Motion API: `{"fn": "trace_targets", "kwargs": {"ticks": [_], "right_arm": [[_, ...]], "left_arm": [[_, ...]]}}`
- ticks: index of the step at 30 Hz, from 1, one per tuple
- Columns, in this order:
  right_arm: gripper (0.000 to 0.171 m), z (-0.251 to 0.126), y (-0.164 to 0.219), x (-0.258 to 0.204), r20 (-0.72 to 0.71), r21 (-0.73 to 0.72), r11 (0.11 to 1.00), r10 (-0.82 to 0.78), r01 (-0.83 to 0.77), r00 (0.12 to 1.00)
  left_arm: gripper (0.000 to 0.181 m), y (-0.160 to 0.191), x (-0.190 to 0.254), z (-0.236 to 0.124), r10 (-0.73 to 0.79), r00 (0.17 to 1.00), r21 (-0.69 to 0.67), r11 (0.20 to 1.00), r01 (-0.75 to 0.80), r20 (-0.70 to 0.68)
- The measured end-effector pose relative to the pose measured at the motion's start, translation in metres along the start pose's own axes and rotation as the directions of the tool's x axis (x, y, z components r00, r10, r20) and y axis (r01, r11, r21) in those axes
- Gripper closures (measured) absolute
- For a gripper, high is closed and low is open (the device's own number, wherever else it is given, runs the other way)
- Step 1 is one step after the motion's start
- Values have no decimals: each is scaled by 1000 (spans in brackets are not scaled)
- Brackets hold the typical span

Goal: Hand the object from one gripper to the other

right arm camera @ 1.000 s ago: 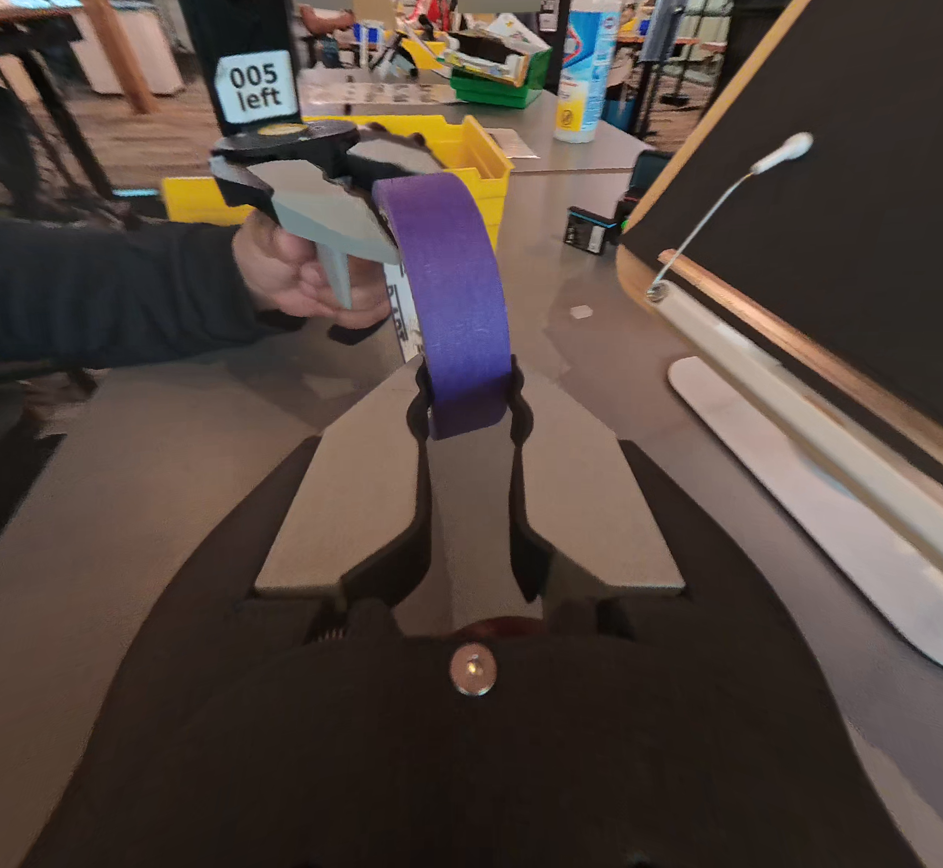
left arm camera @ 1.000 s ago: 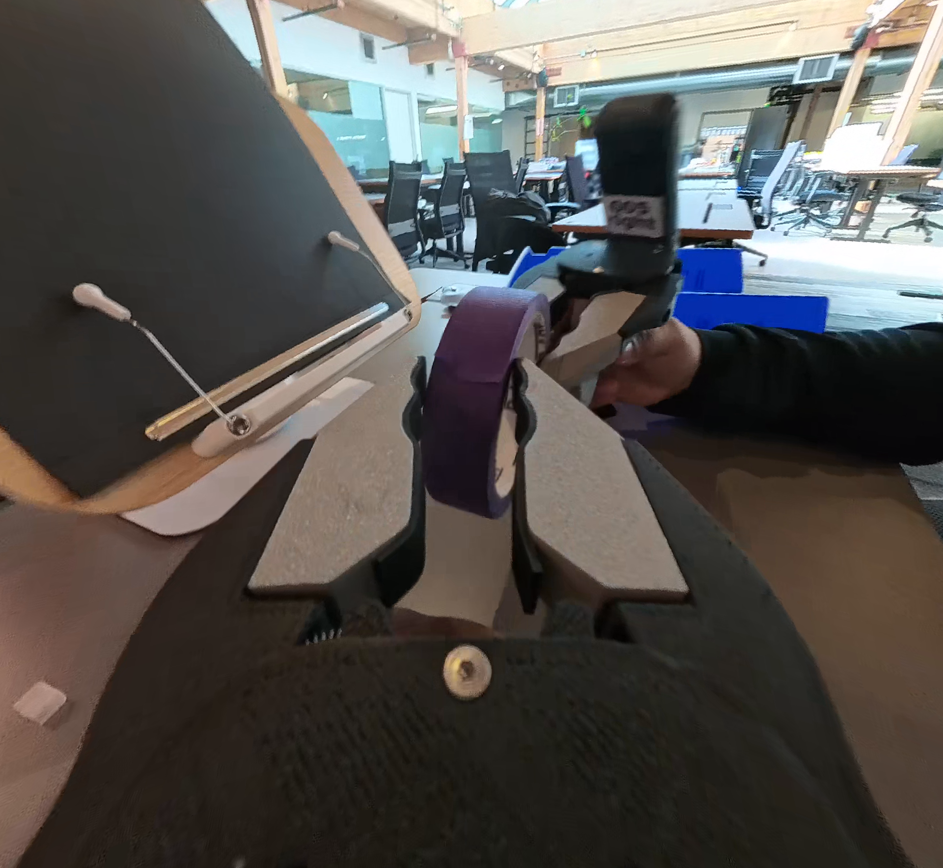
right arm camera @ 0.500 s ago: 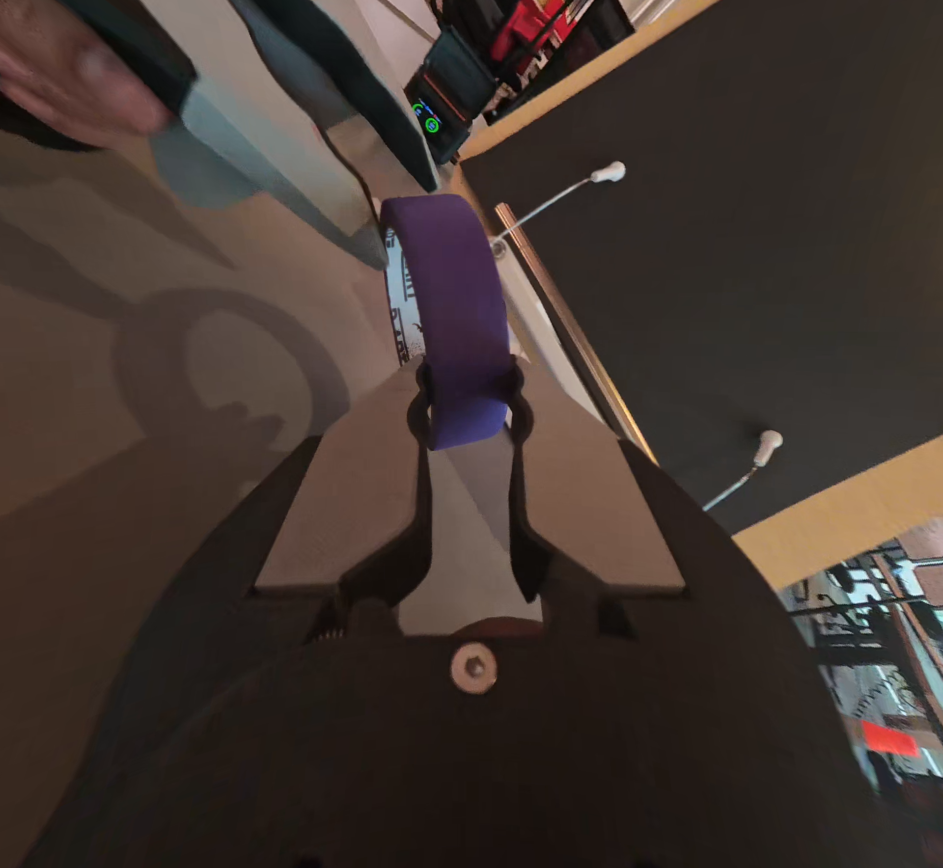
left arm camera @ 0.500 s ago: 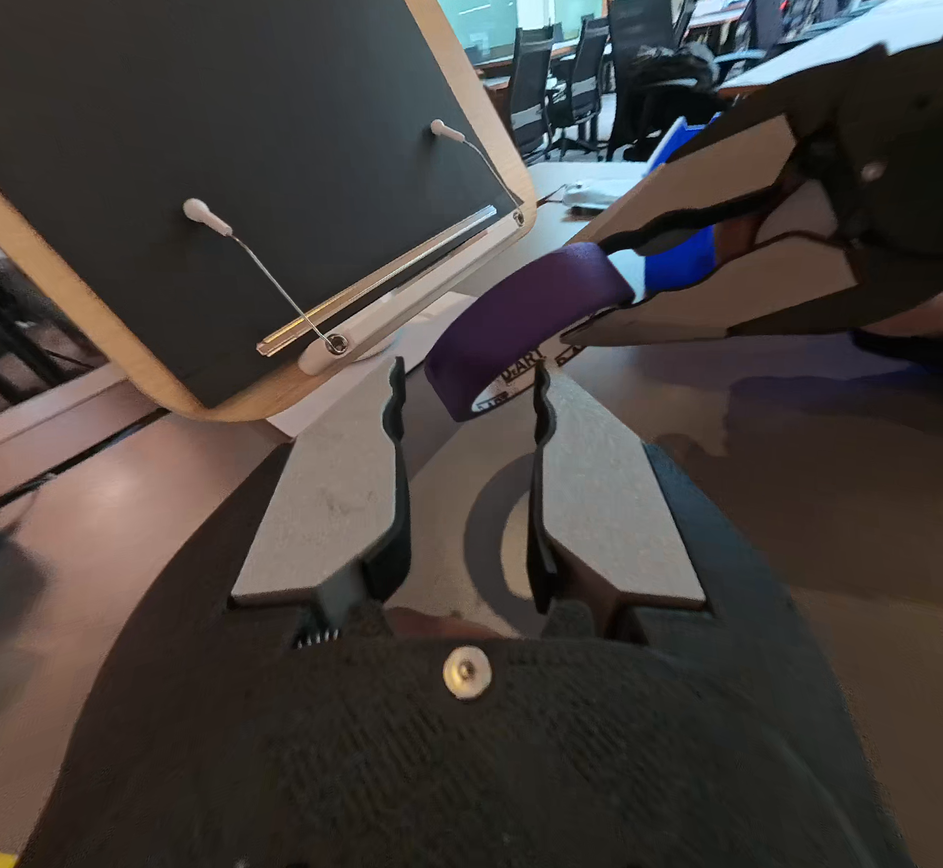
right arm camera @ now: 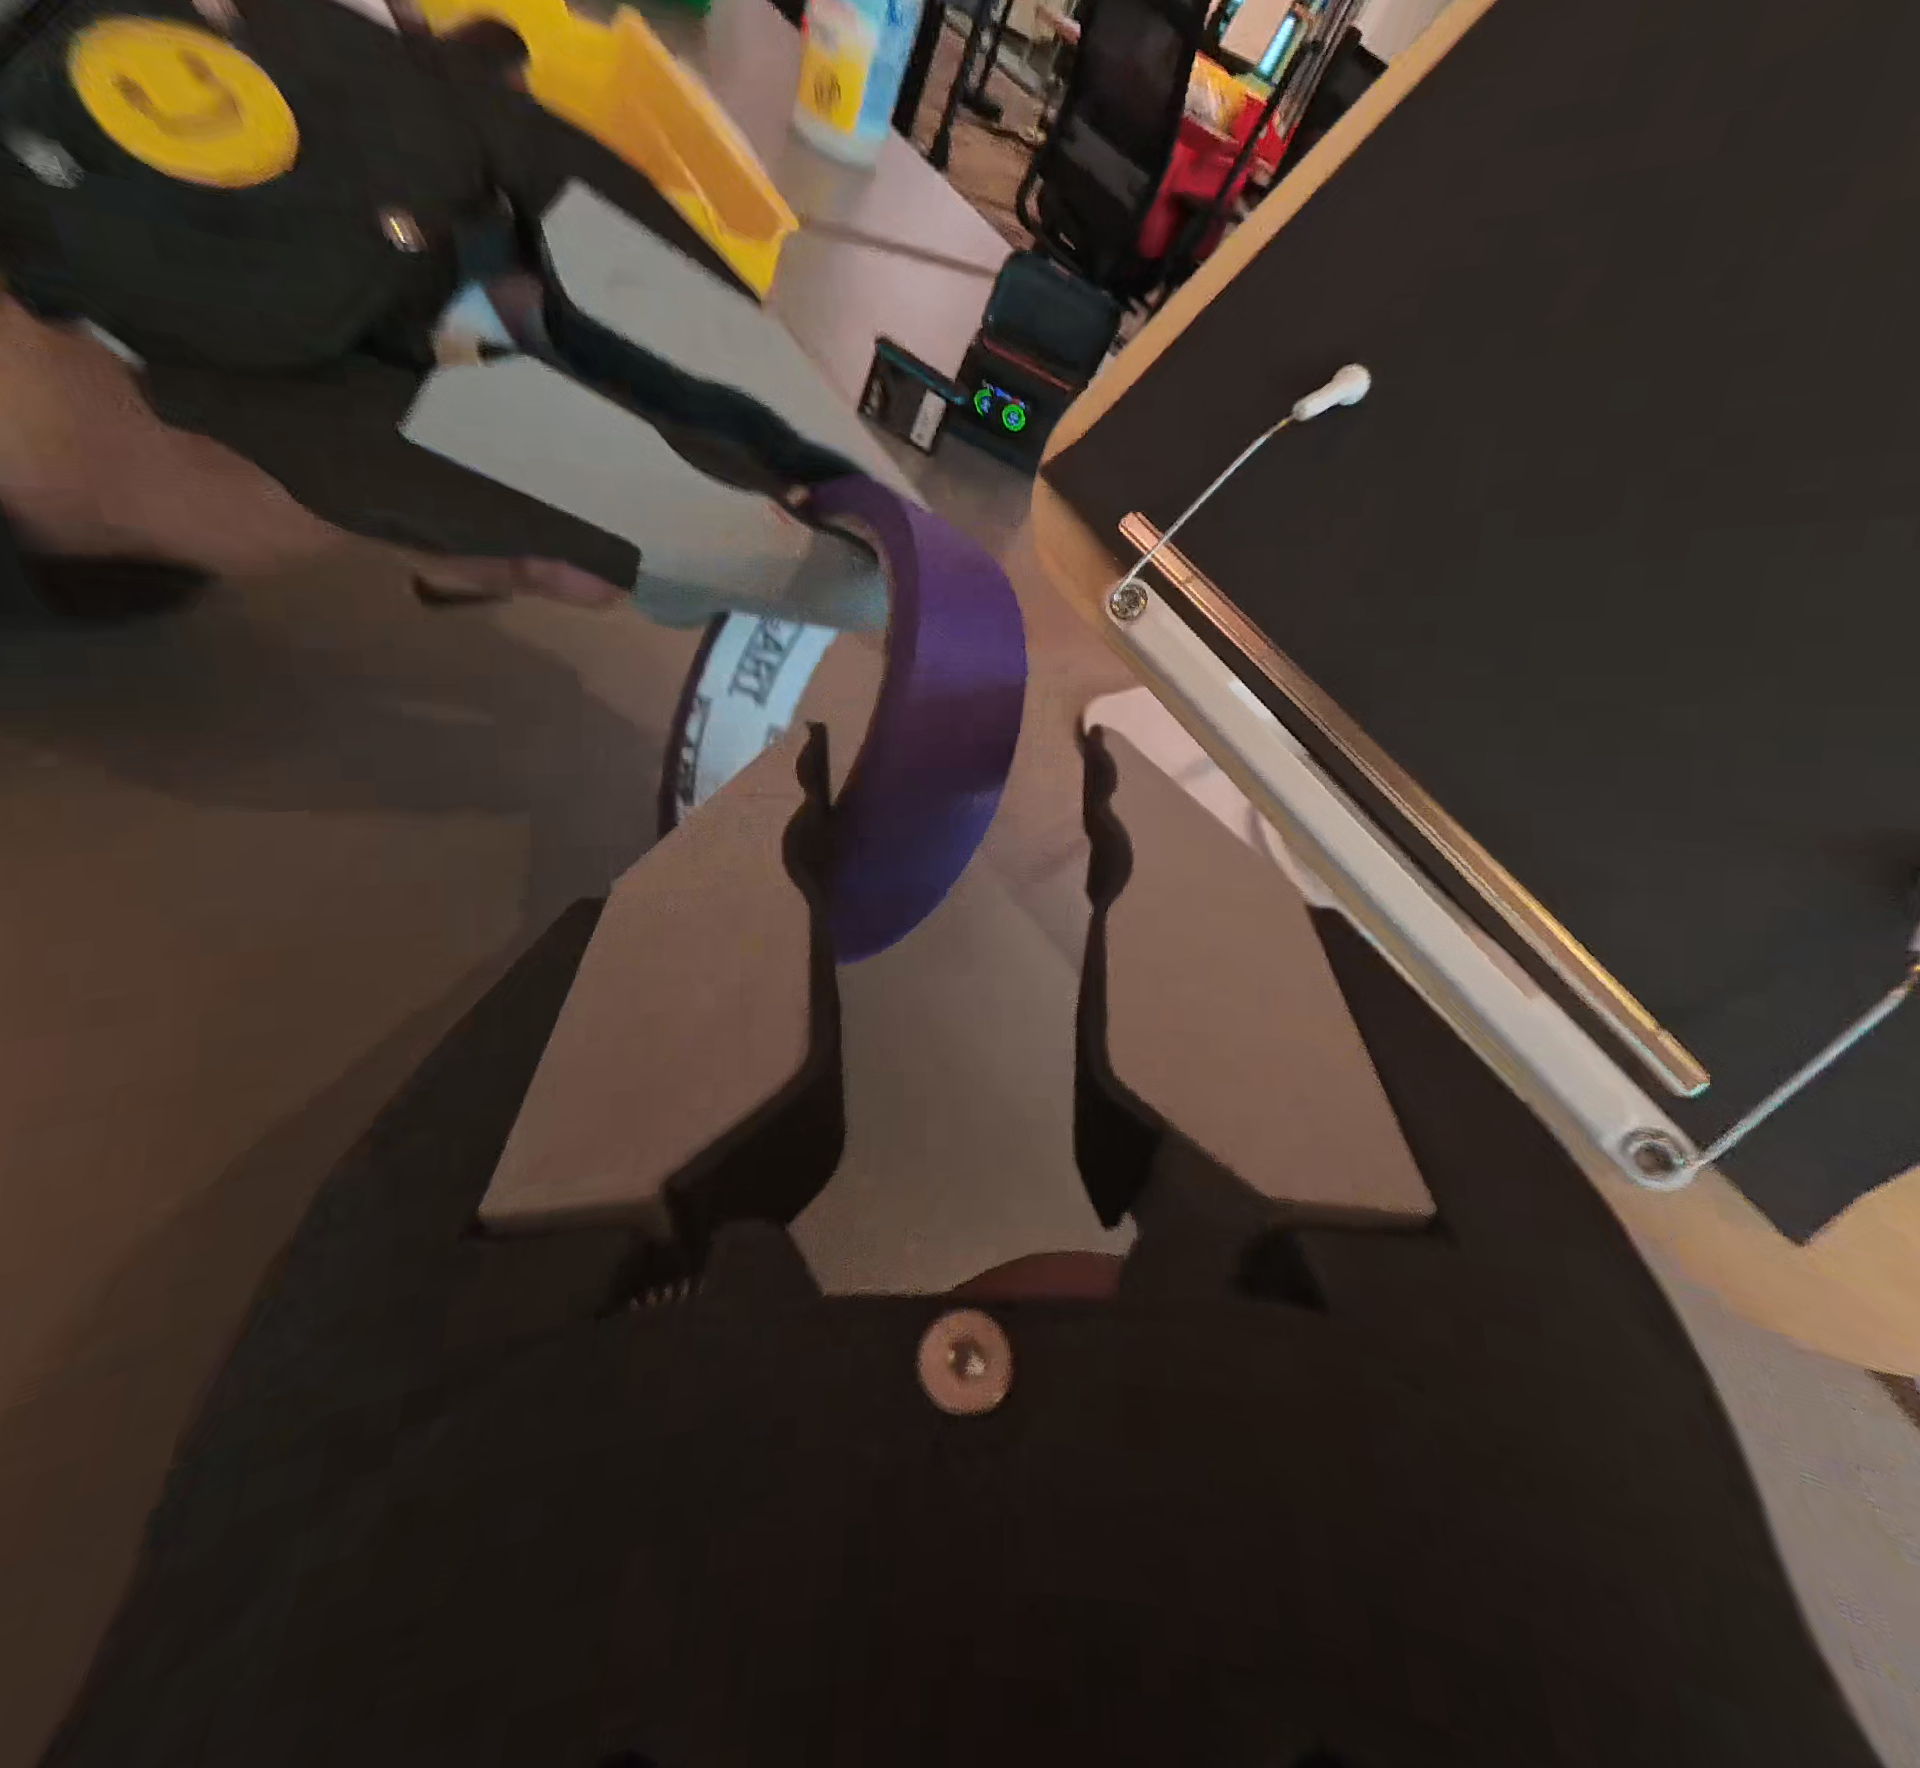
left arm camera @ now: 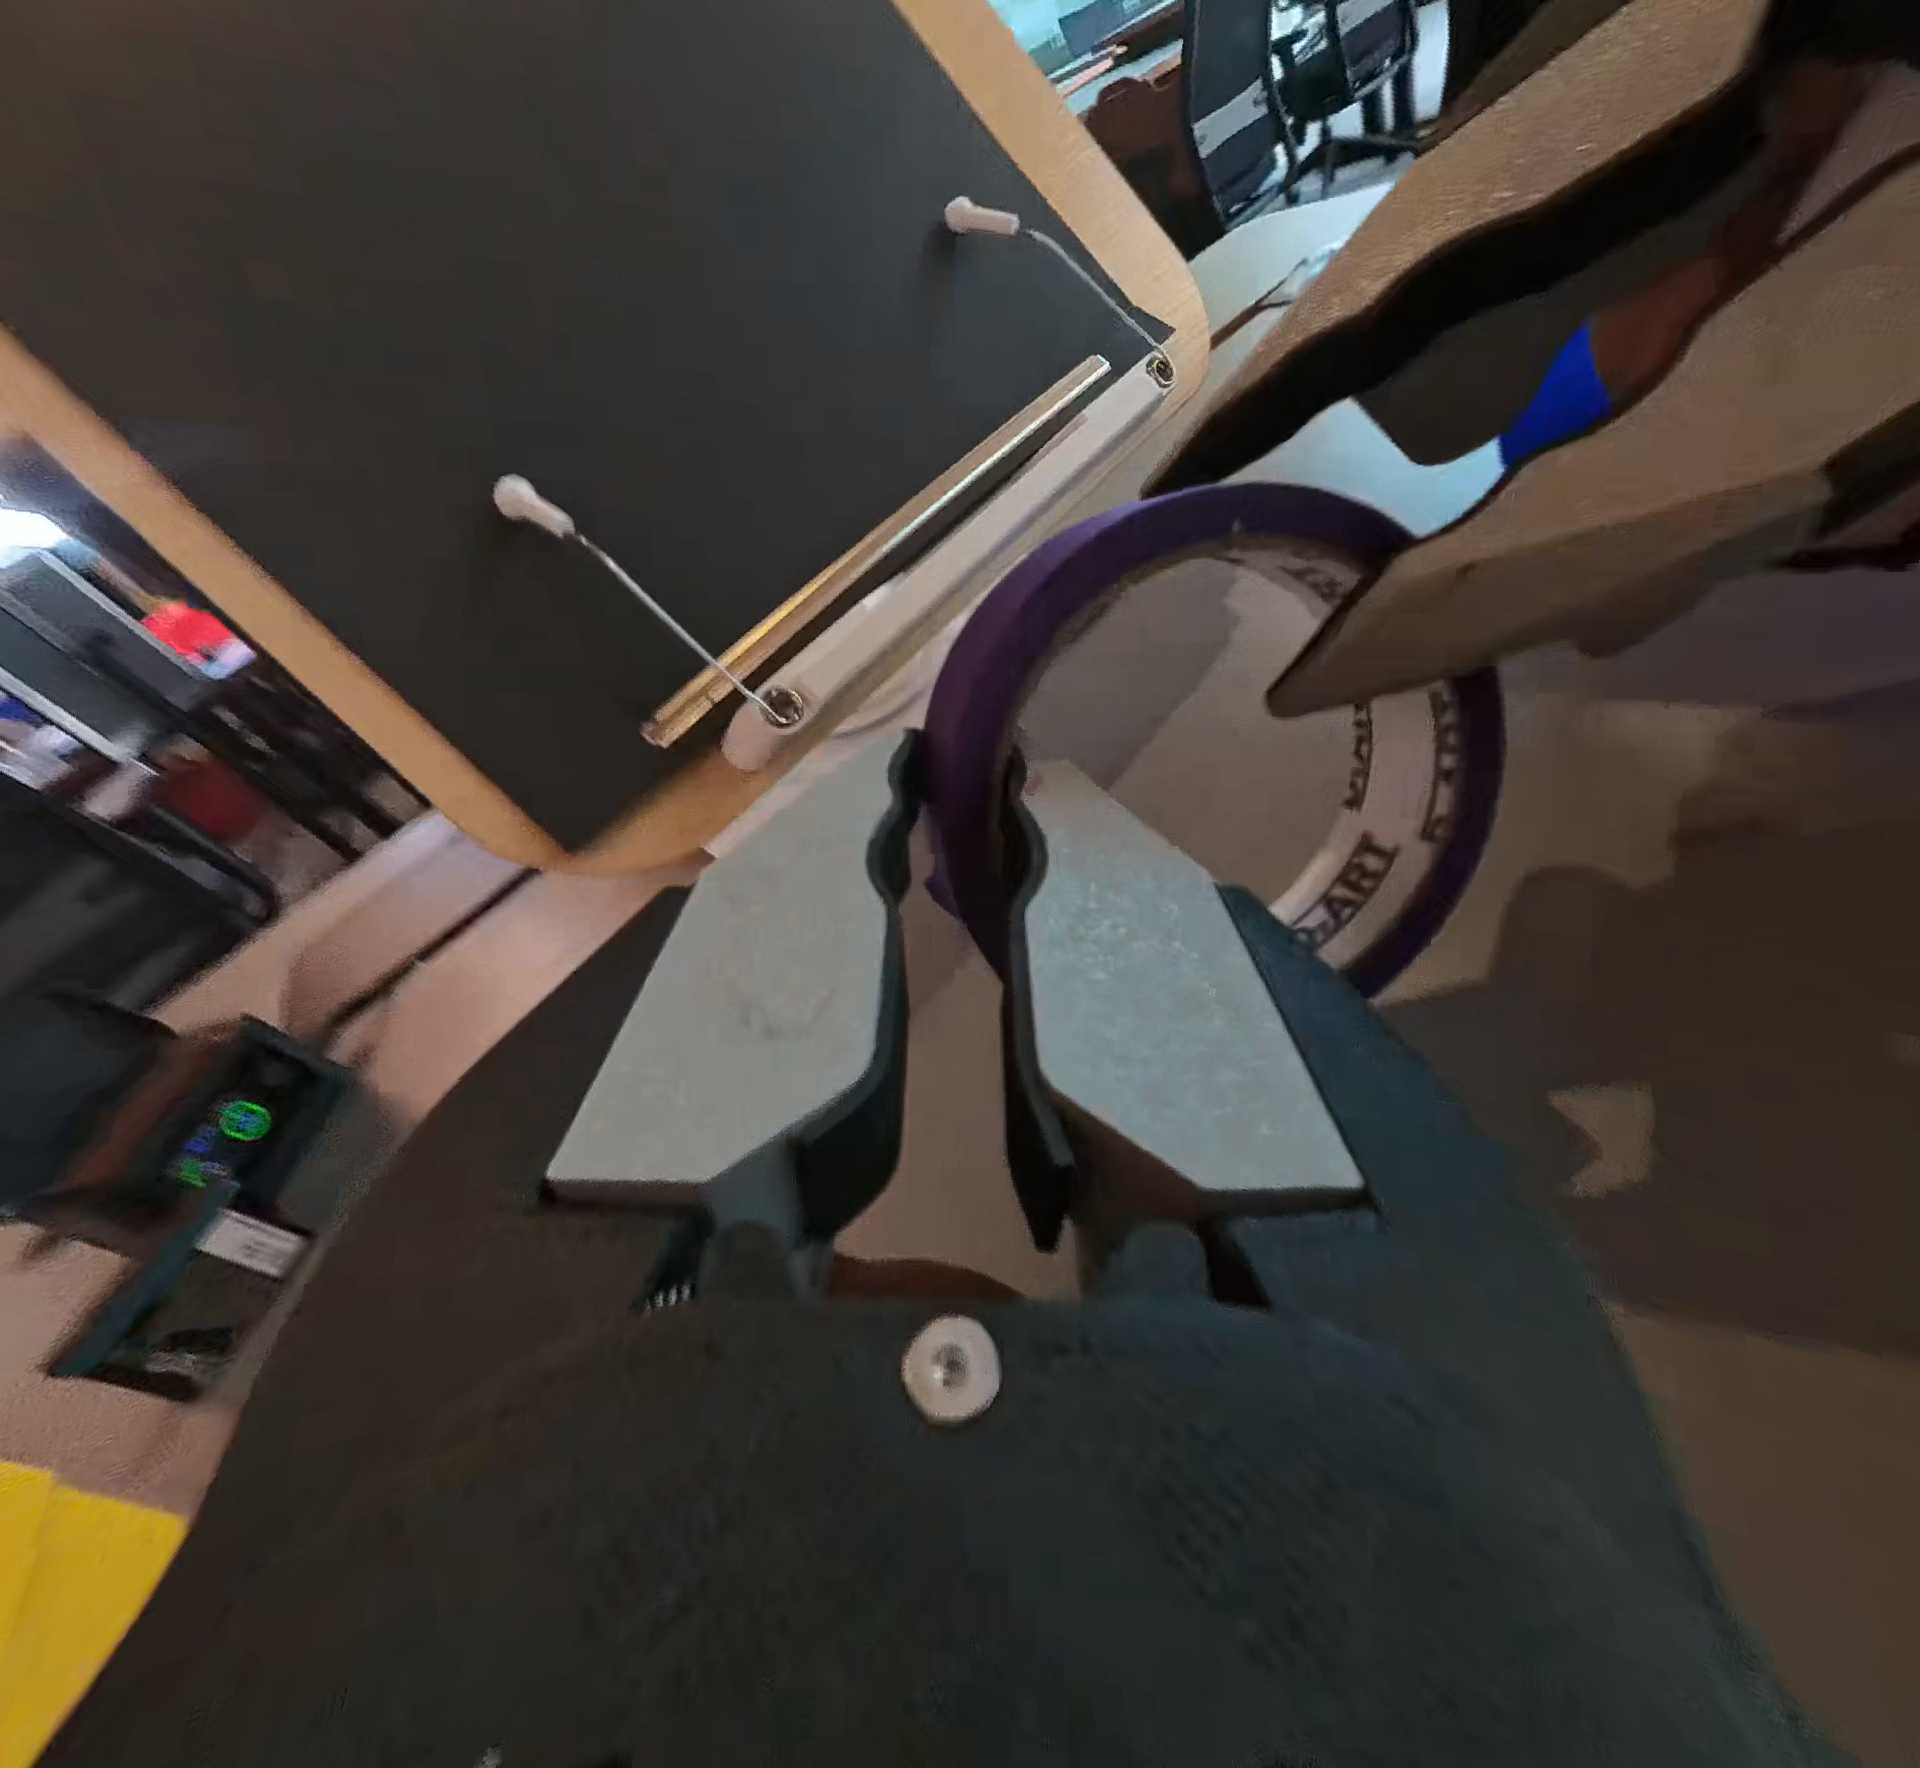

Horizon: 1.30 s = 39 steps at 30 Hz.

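A purple tape roll [left arm camera: 1049, 565] with a white printed core is held above the brown table. My left gripper [left arm camera: 961, 773] is shut on the roll's wall, one finger outside and one inside the ring. My right gripper [left arm camera: 1216, 591] comes in from the upper right with its jaws apart around the far side of the roll. In the right wrist view my right gripper [right arm camera: 951, 747] is open, and the roll [right arm camera: 935, 679] lies between its fingers, against the left one. There my left gripper [right arm camera: 842, 523] grips the roll's far edge.
A black board with a wooden rim and wire page holders [left arm camera: 520, 212] stands close beside the roll; it also shows in the right wrist view [right arm camera: 1558, 316]. A yellow bin [right arm camera: 665, 108], a wipes canister [right arm camera: 862, 25] and a small black device with green lights [right arm camera: 997, 409] sit on the table [right arm camera: 260, 835]. One gripper's finger ends stand about 5 cm off the other's.
One second ago both grippers held the roll. Half a second ago my left gripper was open and only my right held it. Now my left is shut on the roll and my right has opened.
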State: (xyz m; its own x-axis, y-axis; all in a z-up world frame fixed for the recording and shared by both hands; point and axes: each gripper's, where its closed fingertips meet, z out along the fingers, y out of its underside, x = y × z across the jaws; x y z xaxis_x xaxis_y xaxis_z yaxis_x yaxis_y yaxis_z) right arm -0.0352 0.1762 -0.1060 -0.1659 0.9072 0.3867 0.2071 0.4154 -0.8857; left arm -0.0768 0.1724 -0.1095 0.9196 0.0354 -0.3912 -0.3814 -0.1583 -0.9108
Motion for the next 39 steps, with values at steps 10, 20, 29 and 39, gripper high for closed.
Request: {"fn": "trace_targets", "kwargs": {"ticks": [10, 20, 29, 39], "right_arm": [[126, -4, -5, -5, 187, 66, 961, 251, -267, 950], [141, 3, -9, -29, 401, 32, 873, 435, -487, 806], [144, -1, 20, -10, 286, -135, 927, 374, -349, 883], [146, -7, 15, -18, 375, -184, 845, 532, -501, 759]], "left_arm": [[173, 13, -28, 1, -377, 925, 6, 926, 378, 48], [172, -1, -22, 0, -439, 898, 78, 897, 435, 32], [146, 22, -3, 11, -141, 989, -102, 984, 144, 42], [151, 13, 38, 15, 159, 987, -77, 984, -161, -31]]}}
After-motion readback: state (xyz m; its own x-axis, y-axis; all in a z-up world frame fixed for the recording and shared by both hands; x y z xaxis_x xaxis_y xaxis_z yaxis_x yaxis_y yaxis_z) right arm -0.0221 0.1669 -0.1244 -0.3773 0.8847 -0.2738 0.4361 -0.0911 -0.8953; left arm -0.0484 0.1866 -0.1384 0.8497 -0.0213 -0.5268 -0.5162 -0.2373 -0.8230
